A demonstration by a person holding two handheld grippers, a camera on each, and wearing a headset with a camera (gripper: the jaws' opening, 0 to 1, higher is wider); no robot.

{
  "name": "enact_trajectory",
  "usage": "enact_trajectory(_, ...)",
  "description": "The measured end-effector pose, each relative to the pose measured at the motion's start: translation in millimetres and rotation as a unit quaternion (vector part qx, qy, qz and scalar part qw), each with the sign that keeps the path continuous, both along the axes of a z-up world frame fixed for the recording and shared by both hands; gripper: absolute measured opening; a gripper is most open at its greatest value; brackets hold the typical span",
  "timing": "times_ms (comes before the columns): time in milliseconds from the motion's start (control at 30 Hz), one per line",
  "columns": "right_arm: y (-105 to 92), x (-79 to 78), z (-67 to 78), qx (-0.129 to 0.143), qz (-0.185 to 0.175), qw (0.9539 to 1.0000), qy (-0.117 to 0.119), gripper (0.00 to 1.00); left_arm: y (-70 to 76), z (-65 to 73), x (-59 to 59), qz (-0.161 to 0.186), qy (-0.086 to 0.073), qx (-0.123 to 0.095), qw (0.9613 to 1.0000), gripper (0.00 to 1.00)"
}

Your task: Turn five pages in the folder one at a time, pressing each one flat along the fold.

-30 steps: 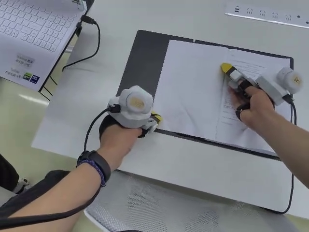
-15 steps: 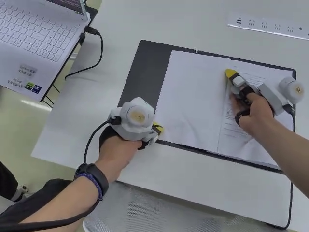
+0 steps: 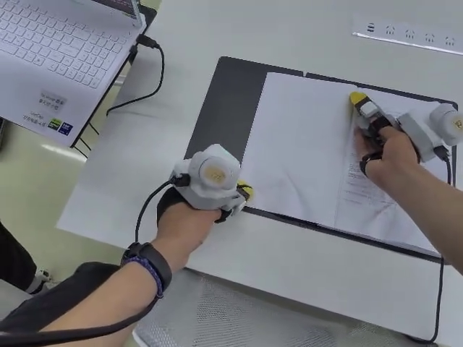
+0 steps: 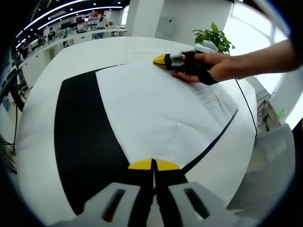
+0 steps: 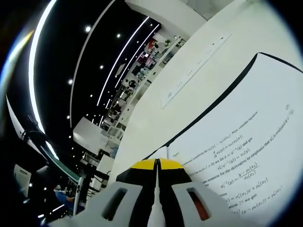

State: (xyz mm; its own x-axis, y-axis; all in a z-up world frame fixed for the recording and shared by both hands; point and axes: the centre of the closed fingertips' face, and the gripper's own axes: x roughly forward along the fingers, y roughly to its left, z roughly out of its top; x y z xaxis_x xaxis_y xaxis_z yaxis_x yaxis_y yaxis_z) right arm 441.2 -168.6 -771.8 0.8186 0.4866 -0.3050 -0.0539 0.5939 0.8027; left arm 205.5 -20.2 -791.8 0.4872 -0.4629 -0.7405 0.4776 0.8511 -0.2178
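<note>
A black folder (image 3: 221, 108) lies open on the white table, with a blank turned page (image 3: 300, 144) on its left half and a printed page (image 3: 376, 188) on its right. My right gripper (image 3: 357, 99) is shut, its yellow tips pressed on the paper near the top of the fold. In the right gripper view its tips (image 5: 156, 164) rest at the printed page's (image 5: 246, 170) upper edge. My left gripper (image 3: 244, 191) is shut, resting at the folder's near edge by the blank page's lower left corner; its tips (image 4: 153, 164) touch the page (image 4: 156, 113).
A white laptop (image 3: 58, 54) with a black cable (image 3: 141, 79) sits at the far left. A white power strip (image 3: 409, 35) lies at the far right of the table. A mesh chair seat (image 3: 253, 311) is below the near table edge.
My right gripper has slid a little farther up along the fold toward the folder's top. The left gripper has stayed at the near edge. The head camera shifted.
</note>
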Motion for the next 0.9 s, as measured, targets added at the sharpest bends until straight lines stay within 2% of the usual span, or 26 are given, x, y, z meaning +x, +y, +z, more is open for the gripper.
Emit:
enact_trajectory(300, -4.1, 19.3, -7.2, 0.004, -0.017, 0.9998, 0.009, 0.0, -0.5, 1.2, 0.0, 0.005, 0.001, -0.005, 1.0, 0.0)
enact_trajectory(400, -4.7, 20.7, -8.8, -0.003, -0.013, 0.9999, 0.006, 0.0, -0.8, 1.3, 0.5, 0.011, 0.0, -0.006, 0.9999, 0.0)
enact_trajectory(533, -6.3, 22.6, -10.7, 0.001, -0.013, 0.9999, 0.008, 0.0, -0.7, 1.5, 0.5, 0.011, -0.004, -0.006, 0.9999, 0.0)
enact_trajectory(600, -7.2, 21.1, -12.2, 0.011, -0.02, 0.9996, 0.019, 0.0, -0.4, 1.6, 0.1, 0.009, -0.008, -0.007, 0.9999, 0.0)
enact_trajectory(700, -3.5, 14.5, -12.0, -0.003, -0.005, 0.9999, 0.01, 0.0, 0.7, 2.0, -0.7, 0.012, -0.013, -0.01, 0.9998, 0.0)
enact_trajectory(900, -0.8, -1.3, -11.9, -0.006, 0.004, 1.0, 0.006, 0.0, 2.0, 2.0, -0.9, 0.009, -0.02, -0.008, 0.9997, 0.0)
